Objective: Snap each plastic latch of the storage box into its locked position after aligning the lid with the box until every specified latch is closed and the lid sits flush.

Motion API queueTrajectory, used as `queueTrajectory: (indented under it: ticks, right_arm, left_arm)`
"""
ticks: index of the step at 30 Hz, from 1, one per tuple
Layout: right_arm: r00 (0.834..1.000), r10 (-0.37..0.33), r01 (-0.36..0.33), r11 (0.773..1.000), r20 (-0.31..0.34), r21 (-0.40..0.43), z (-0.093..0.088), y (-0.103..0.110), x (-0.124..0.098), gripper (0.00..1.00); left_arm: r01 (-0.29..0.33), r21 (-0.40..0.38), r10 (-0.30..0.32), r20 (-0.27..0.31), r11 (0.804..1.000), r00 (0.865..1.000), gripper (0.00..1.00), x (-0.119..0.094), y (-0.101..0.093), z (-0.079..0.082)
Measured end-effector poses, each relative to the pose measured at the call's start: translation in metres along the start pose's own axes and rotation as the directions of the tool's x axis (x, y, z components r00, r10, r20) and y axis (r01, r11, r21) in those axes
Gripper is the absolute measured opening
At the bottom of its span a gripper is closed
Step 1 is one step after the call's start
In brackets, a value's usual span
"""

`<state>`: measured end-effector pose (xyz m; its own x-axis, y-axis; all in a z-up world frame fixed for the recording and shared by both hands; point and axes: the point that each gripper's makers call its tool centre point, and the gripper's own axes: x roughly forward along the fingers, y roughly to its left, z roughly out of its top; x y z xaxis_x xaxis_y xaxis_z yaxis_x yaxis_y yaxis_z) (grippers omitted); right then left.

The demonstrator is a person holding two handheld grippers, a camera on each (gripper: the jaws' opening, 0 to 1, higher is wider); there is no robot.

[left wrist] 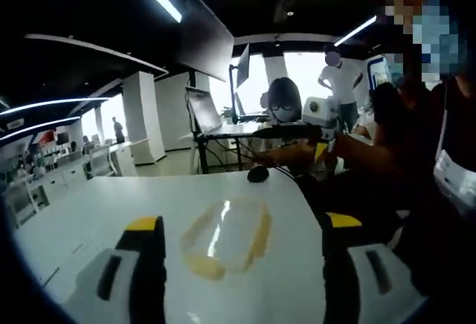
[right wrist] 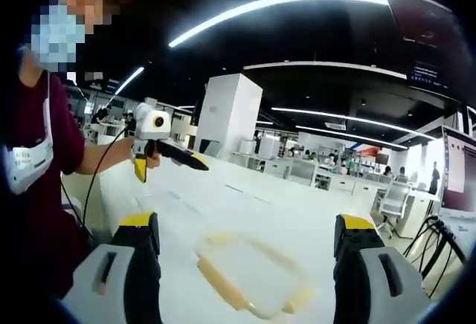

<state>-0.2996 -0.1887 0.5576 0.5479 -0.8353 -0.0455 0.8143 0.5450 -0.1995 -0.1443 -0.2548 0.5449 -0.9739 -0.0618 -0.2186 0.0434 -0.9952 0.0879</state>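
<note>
Box: a clear plastic box (left wrist: 227, 236) with yellow latches lies flat on the white table (left wrist: 111, 212), just ahead of the left gripper (left wrist: 242, 253) and between its jaws in that view; in the right gripper view the box (right wrist: 253, 276) sits likewise just ahead of the right gripper (right wrist: 245, 253).
Look: shallow, rounded rectangle, see-through lid, yellow strips along the long sides and one end; whether any latch is down I cannot tell.
Handling: likely light and stiff, smooth enough to skid on the glossy table; a latch should need a firm press while the other gripper steadies the box.
Hold: by the yellow latch edges, not the slick lid.
Left gripper: jaws spread wide, holding nothing.
Right gripper: jaws spread wide, holding nothing.
</note>
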Motion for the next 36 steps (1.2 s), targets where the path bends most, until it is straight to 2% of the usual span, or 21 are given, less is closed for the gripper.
queueTrajectory:
  ticks: [5, 8, 12, 14, 16, 24, 32, 36]
  right_arm:
    - [0.997, 0.038, -0.039, 0.999, -0.072, -0.015, -0.015, -0.012, 0.003, 0.99]
    - [0.986, 0.082, -0.092, 0.994, -0.144, -0.062, -0.031, -0.015, 0.006, 0.98]
    - [0.972, 0.134, -0.148, 0.987, -0.195, -0.061, -0.044, -0.015, 0.013, 0.98]
    - [0.955, 0.158, -0.182, 0.98, -0.252, -0.076, -0.056, -0.018, 0.014, 0.97]
    - [0.946, 0.168, -0.198, 0.977, -0.277, -0.081, -0.062, -0.021, 0.016, 0.96]
    - [0.917, 0.224, -0.259, 0.964, -0.331, -0.064, -0.073, -0.031, 0.018, 0.93]
    - [0.88, 0.272, -0.318, 0.946, -0.39, -0.057, -0.086, -0.036, 0.017, 0.91]
    - [0.844, 0.323, -0.38, 0.923, -0.428, -0.052, -0.094, -0.033, 0.012, 0.85]
  left_arm:
    - [0.003, 0.037, 0.0, -0.08, 0.999, 0.997, 0.84, 0.013, 0.011, -0.01]
    - [0.023, 0.066, -0.013, -0.149, 0.998, 0.989, 0.85, 0.023, 0.015, -0.021]
    - [0.043, 0.078, -0.025, -0.21, 0.996, 0.977, 0.85, 0.033, 0.02, -0.034]
    - [0.052, 0.075, -0.034, -0.218, 0.996, 0.975, 0.85, 0.037, 0.02, -0.036]
    - [0.068, 0.077, -0.048, -0.239, 0.995, 0.97, 0.85, 0.042, 0.021, -0.039]
    - [0.092, 0.104, -0.057, -0.304, 0.99, 0.951, 0.83, 0.053, 0.03, -0.049]
    - [0.125, 0.133, -0.067, -0.376, 0.983, 0.924, 0.81, 0.061, 0.036, -0.061]
    - [0.133, 0.137, -0.069, -0.396, 0.982, 0.916, 0.83, 0.065, 0.039, -0.066]
